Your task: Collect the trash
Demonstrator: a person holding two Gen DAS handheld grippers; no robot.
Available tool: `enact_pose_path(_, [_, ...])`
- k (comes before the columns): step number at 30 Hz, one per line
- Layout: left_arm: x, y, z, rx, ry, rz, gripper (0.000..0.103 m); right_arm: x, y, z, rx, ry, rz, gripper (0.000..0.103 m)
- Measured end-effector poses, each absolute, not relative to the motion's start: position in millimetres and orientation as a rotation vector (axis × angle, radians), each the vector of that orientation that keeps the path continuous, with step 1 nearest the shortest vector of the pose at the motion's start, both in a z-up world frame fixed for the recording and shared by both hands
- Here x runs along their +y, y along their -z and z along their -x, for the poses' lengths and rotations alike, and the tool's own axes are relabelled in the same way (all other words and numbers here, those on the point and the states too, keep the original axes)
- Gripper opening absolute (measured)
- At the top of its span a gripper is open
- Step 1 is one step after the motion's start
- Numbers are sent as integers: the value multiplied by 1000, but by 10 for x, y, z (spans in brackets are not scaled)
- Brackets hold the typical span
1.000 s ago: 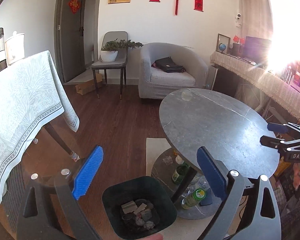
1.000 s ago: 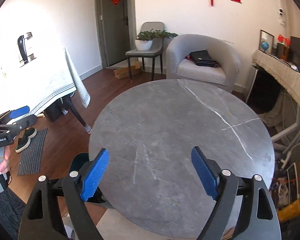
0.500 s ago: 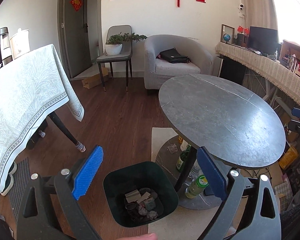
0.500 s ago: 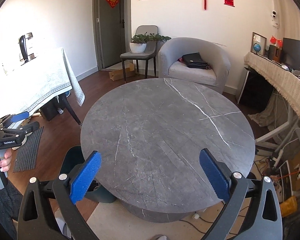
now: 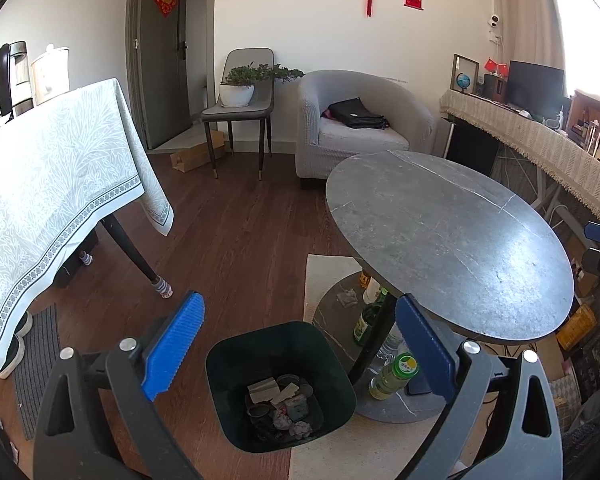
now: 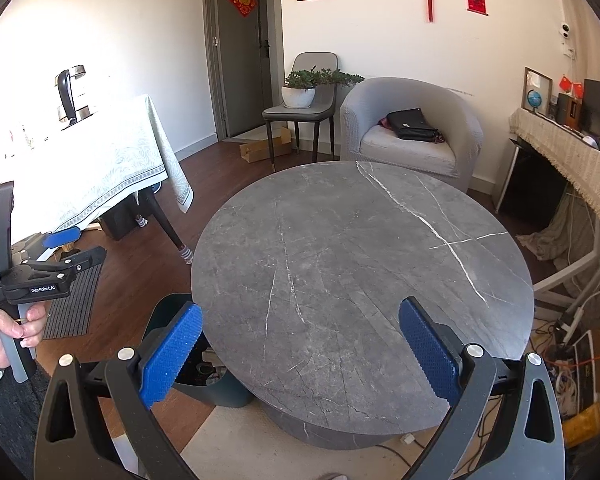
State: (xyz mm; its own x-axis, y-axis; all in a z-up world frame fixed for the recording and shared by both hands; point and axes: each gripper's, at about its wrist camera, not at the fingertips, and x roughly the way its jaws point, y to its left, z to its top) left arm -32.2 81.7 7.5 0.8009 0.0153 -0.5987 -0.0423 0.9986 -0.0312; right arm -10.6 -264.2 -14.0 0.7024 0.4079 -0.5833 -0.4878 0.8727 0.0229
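Hovering over the dark green trash bin [image 5: 280, 384], the left claw [image 5: 300, 346] hangs released, its blue pads spread wide with nothing between them, and the bin sits on the floor almost straight below and ahead of it. The bin already holds crumpled scraps, a few flat pieces and some round lids at its bottom. The right claw [image 6: 300, 354] is likewise released and empty; its jaws have just been opening to their widest, and it looks down on the round grey marble table [image 6: 364, 280], whose top shows nothing to pick up. What is left, as far as I can judge, lies on the table's lower shelf [image 5: 332, 316]: a small crumpled wad [image 5: 347, 297] toward the far edge of that shelf, a dark green glass bottle [image 5: 366, 320] standing upright beside the table's leg, and a bottle with a green cap [image 5: 392, 374] standing nearer the bin. From the left claw these lie ahead and to the right, just past the bin's right rim and under the overhang of the tabletop. The standing bottles have their long axis upright, so a level approach from the side would suit them. The left hand is the nearer one; the right claw is above the tabletop, which hides the shelf from it. The overhang could catch a claw coming in too high.
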Motion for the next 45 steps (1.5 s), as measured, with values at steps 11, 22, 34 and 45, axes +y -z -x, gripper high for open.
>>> enact_pose_path(11, [811,-113,348,624,-19,50,98,-2611,146,102,617,-503,144,99])
enact_pose_path(22, [849,-152,363,614,-27,61,98,-2597,156,94,621,-497,150,99])
enact_pose_path(34, [856,-163,356,620,-31,63,98,-2576,169,101,622,-499,163,99])
enact_pose_path(45, [862,-160,344,627,-17,76,98,-2559,184,98,625,-497,168,99])
